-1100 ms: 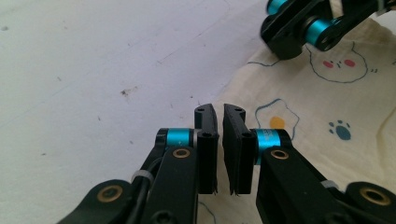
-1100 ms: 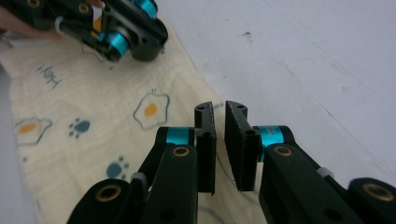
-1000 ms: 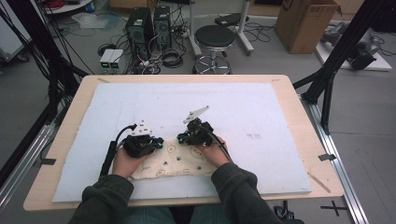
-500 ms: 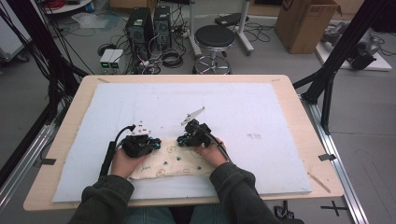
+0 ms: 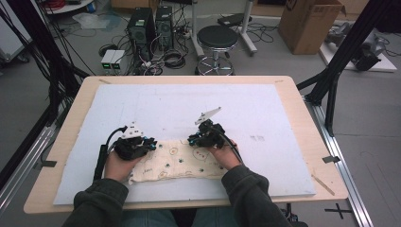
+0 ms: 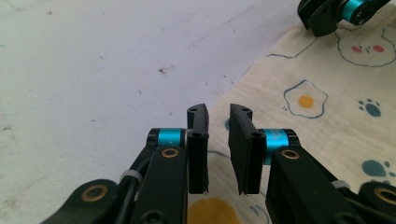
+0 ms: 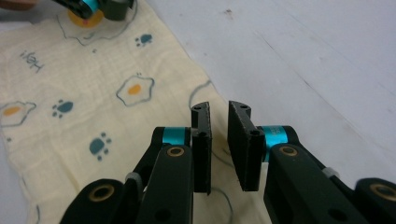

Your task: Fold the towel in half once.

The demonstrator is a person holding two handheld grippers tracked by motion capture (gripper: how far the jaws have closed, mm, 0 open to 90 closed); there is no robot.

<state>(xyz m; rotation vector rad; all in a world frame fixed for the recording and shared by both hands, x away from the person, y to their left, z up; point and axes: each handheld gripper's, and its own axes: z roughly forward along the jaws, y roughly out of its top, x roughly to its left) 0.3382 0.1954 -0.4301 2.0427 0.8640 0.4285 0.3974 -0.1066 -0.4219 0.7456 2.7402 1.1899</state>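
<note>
Hovering low over the cloth (image 5: 177, 161), both grippers have jaws that have just been opening to a narrow gap w/ nothing pinched. Cloth lies lower centre of the high view on the bench (image 5: 283, 85), long axis left–right. Left gripper (image 6: 218, 122) sits at its far edge near the left end, right gripper (image 7: 219, 117) likewise near the right end — each equally near its own stretch of edge.

Black stool (image 5: 217, 38), cardboard box (image 5: 309, 21), computer towers (image 5: 150, 23) beyond white-covered table (image 5: 283, 80).

High view overhead, facing forward and down; both tool views low, close, sharing the patterned cloth (image 5: 177, 161).
</note>
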